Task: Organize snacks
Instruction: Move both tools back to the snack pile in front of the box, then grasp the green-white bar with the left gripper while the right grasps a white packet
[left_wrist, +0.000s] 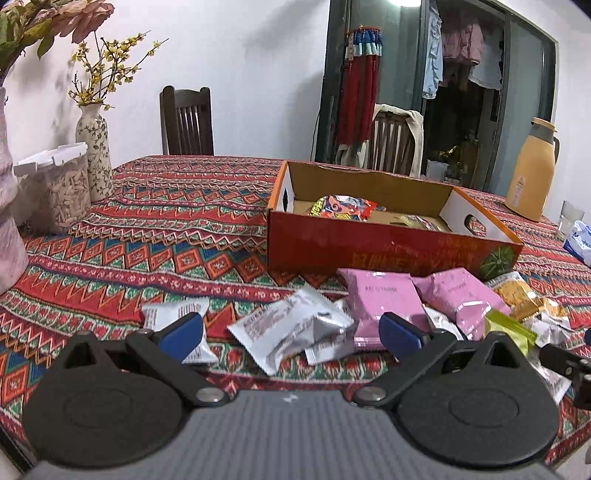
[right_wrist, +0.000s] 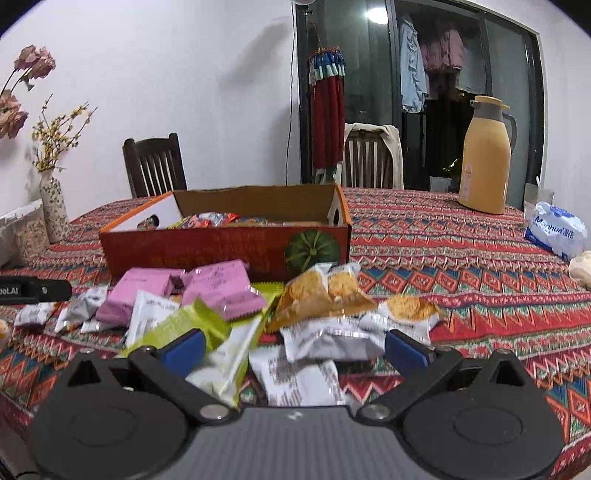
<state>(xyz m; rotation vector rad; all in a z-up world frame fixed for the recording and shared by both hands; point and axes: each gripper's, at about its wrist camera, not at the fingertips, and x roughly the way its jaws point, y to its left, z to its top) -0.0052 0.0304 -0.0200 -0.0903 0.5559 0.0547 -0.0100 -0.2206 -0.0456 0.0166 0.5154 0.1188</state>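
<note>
**Both grippers spread wide over the snack pile, box just beyond**

The left gripper (left_wrist: 291, 330) hangs with its jaws spread and empty, a silver-white packet (left_wrist: 284, 328) lying between the blue pads on the patterned surface (left_wrist: 166, 236). The right gripper (right_wrist: 293, 345) is likewise released, grasping nothing, above white wrappers (right_wrist: 325, 339) and a green packet (right_wrist: 192, 325).

Taking the orange cardboard box (left_wrist: 369, 247) as landmark: the loose snacks all lie on its near side, between it and the grippers. Two pink packets (left_wrist: 380, 295) sit closest to its front wall, and the yellow cracker packs (right_wrist: 317, 291) lie just before its pumpkin-printed corner. A few snacks already rest inside.

The silver-white packet's long axis runs roughly across the left jaws, straight ahead and close; the left hand looks nearer to it. Past the box stand a yellow thermos (right_wrist: 484, 162) to its right and a flower vase (left_wrist: 94, 151) well to its left.
</note>
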